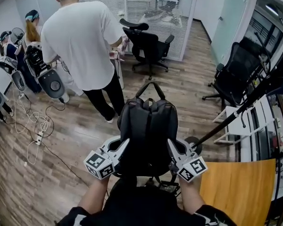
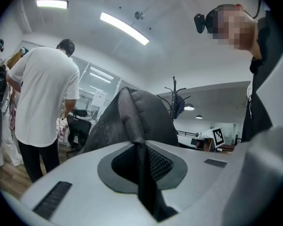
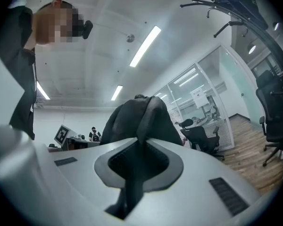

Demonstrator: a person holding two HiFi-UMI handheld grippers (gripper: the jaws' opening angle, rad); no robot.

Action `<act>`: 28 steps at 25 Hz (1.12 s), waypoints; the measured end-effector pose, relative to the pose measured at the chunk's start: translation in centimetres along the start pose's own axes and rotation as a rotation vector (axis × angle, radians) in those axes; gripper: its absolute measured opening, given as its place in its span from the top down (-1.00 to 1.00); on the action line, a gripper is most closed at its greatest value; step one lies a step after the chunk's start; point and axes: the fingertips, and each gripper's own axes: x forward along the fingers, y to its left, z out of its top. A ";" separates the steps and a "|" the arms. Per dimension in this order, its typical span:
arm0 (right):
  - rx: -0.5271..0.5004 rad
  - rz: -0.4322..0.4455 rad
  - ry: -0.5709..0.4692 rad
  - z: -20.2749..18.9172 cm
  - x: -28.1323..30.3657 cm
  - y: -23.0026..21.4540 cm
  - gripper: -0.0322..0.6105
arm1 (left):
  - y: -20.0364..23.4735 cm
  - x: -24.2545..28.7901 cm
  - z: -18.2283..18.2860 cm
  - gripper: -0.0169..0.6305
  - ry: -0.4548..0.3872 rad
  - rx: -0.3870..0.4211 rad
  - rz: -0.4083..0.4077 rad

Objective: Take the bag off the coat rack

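The black backpack hangs in front of me, held up between both grippers, its top handle pointing away. My left gripper is shut on a fold of the bag's left side, and in the left gripper view the bag's fabric runs down between the jaws of the left gripper. My right gripper is shut on the bag's right side, where the right gripper pinches the dark fabric. The black coat rack leans at the right, apart from the bag.
A person in a white T-shirt stands just beyond the bag. Black office chairs stand at the back and the right. A wooden tabletop lies at the lower right. Cables trail on the floor at the left.
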 end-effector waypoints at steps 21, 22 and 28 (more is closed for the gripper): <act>-0.014 -0.125 0.038 -1.6 -0.2 2.3 0.75 | 1.4 -0.2 -0.8 0.82 0.061 -0.027 -0.171; -0.011 -0.132 0.039 -1.6 -0.2 2.3 0.75 | 1.3 -0.2 -0.8 0.82 0.066 -0.031 -0.175; -0.008 -0.145 0.047 -1.8 -0.2 3.0 0.75 | 1.3 -0.7 -0.7 0.82 0.083 -0.042 -0.193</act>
